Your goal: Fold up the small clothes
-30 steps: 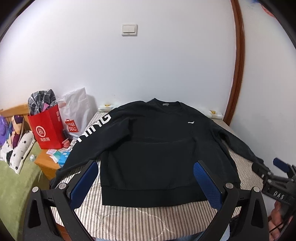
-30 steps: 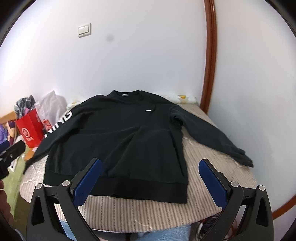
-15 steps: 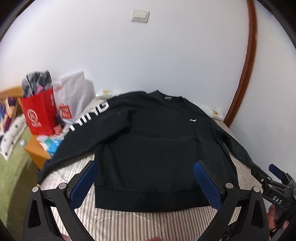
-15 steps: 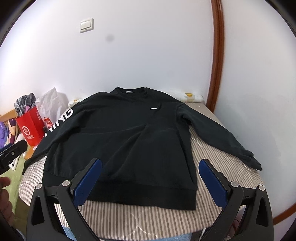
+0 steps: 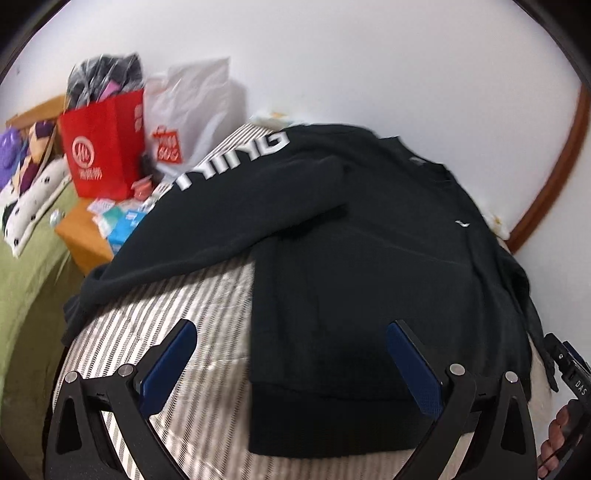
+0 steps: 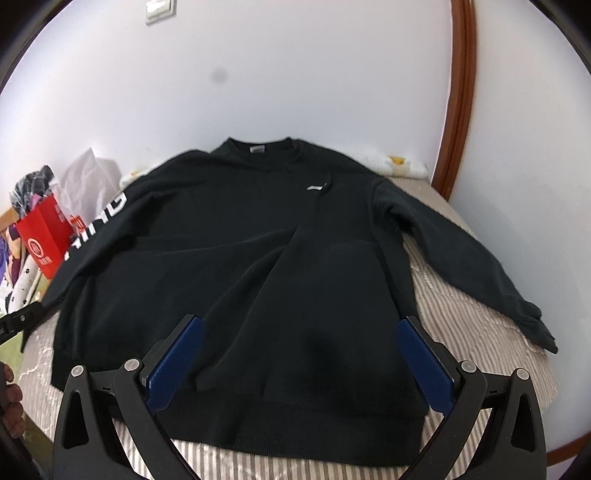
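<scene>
Lying flat, front up, black sweatshirt (image 6: 236, 258) across striped bed (image 6: 480, 325), hem at near edge, sleeves reaching toward left and right edges; hovering above hem, left tool (image 5: 291, 365) and right tool (image 6: 301, 363), both spread wide, gripping nothing.

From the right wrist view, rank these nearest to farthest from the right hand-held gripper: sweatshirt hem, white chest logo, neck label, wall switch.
From the right hand-held gripper:
1. Sweatshirt hem, directly below the blue pads.
2. White chest logo, mid-chest, slightly right.
3. Neck label, at the collar, centre.
4. Wall switch, high on the wall, upper left.
</scene>
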A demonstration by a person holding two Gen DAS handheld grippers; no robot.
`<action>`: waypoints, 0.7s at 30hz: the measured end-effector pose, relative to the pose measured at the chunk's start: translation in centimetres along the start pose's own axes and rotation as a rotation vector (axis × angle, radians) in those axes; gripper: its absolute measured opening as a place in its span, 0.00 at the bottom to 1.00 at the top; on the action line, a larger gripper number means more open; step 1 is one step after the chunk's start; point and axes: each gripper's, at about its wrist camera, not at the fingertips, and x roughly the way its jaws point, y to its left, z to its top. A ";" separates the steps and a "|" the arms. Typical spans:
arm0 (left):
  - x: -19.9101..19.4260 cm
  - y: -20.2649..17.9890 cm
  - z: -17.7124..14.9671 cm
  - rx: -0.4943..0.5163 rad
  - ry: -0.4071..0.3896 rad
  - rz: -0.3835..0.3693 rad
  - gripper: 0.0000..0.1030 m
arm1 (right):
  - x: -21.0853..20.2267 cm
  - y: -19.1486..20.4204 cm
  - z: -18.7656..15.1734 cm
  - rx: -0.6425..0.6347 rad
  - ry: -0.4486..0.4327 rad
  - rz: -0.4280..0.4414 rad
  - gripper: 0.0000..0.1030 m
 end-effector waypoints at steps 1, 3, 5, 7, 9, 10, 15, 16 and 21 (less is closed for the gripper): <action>0.6 0.6 0.0 -0.018 0.011 -0.003 0.99 | 0.9 0.2 0.1 -0.005 0.010 0.002 1.00; 1.6 1.7 -0.2 -0.056 0.035 -0.019 0.97 | 2.0 0.5 0.2 -0.011 0.020 0.007 1.00; 2.6 2.7 0.0 -0.098 0.049 -0.045 0.94 | 3.3 0.8 0.4 -0.014 0.033 0.018 1.00; 3.2 3.6 0.2 -0.139 0.041 -0.042 0.92 | 4.4 1.1 0.5 -0.013 0.050 0.029 1.00; 3.8 5.1 0.6 -0.199 0.015 -0.043 0.92 | 5.3 1.6 0.6 -0.025 0.070 0.038 1.00; 4.0 5.6 0.7 -0.225 0.010 -0.045 0.92 | 5.9 2.0 0.6 -0.044 0.079 0.036 1.00; 5.8 7.8 1.5 -0.336 0.006 -0.099 0.90 | 7.1 2.8 0.3 -0.084 0.102 0.015 1.00; 6.1 7.9 1.7 -0.342 -0.002 -0.101 0.90 | 7.4 3.0 0.1 -0.081 0.112 0.017 1.00; 7.5 8.4 3.0 -0.384 -0.006 -0.085 0.88 | 8.6 3.3 -0.6 -0.101 0.151 0.012 1.00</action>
